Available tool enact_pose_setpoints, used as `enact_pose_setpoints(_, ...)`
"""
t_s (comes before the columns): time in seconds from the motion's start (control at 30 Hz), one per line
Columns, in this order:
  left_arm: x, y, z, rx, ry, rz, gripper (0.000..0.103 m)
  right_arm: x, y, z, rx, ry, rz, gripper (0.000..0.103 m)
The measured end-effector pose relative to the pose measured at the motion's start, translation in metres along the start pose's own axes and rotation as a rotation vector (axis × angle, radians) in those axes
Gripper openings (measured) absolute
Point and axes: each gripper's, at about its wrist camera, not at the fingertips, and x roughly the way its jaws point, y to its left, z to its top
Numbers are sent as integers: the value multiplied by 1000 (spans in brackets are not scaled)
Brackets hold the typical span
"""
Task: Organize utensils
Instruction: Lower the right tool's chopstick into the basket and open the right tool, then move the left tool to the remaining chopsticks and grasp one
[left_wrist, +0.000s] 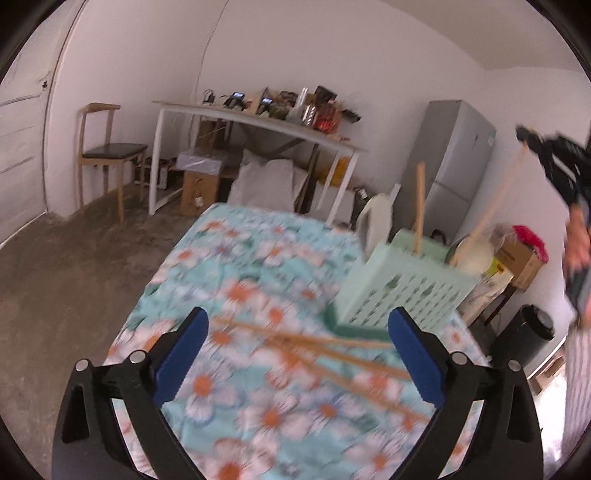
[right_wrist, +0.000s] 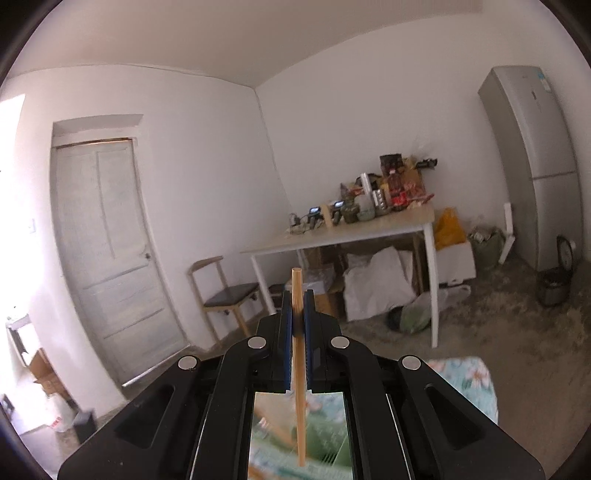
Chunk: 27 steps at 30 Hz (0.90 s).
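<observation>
Left gripper (left_wrist: 297, 363) standing spread wide, nothing between pads, over blurred wooden utensils (left_wrist: 314, 350) lying on floral tablecloth (left_wrist: 258, 258) beside mint basket (left_wrist: 402, 288). Right gripper (right_wrist: 298, 310) pinching wooden stick (right_wrist: 298, 354); lower end cut off, blurred.

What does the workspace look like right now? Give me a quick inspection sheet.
Surface: floral tablecloth, blurred.
Job's things: wooden sticks lie loose on the cloth; green basket holds one upright stick.
Clutter: nothing seen on the cloth.
Grippers: left gripper open above the loose sticks; right gripper shut on a wooden stick.
Cables: nothing seen.
Surroundings: white desk piled with items, chair, fridge, door.
</observation>
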Motion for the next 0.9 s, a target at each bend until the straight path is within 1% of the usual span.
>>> enact_pose_setpoints(0.07, -1, 6, -10, 3, 13, 16, 97, 15, 1, -4, -8, 10, -27, 4)
enact_pose_setpoints(0.1, 0, 8, -14, 3, 19, 17, 97, 26, 1, -9, -14, 22, -53, 4)
enact_pose_setpoints(0.2, 1, 12, -25, -4, 36, 10, 97, 44, -1, -24, -16, 60, -84, 4)
enact_pose_setpoints(0.27, 2, 13, -27, -14, 42, -6, 97, 54, -2, -36, -20, 99, -105, 4)
enact_pose_setpoints(0.37, 4, 12, -27, -2, 42, 9, 97, 63, -5, -50, -17, 171, -103, 5)
enact_pose_setpoints(0.4, 5, 10, -27, 12, 33, 34, 97, 62, -4, -54, -21, 188, -107, 9)
enact_pose_setpoints(0.43, 5, 8, -26, 23, 28, 51, 97, 61, -4, -54, -24, 195, -111, 20)
enact_pose_setpoints(0.47, 6, 7, -26, 39, 24, 64, 97, 55, -3, -54, -28, 192, -116, 25)
enact_pose_setpoints(0.5, 6, 6, -25, 48, 24, 67, 97, 48, -2, -52, -28, 181, -120, 36)
enact_pose_setpoints(0.53, 5, 5, -25, 59, 28, 68, 97, 43, 0, -50, -28, 171, -122, 40)
enact_pose_setpoints(0.57, 6, 4, -25, 67, 39, 64, 97, 35, 0, -48, -27, 158, -125, 41)
enact_pose_setpoints(0.67, 7, 1, -25, 71, 72, 49, 97, 3, 2, -45, 3, 114, -126, 49)
enact_pose_setpoints(0.7, 7, 0, -26, 67, 83, 43, 97, -9, 3, -47, 17, 104, -122, 49)
enact_pose_setpoints(0.8, 11, 0, -26, 32, 124, 20, 97, -38, 9, -56, 45, 99, -117, 51)
enact_pose_setpoints(0.9, 13, -1, -27, 8, 138, 3, 97, -60, 14, -74, 72, 121, -112, 53)
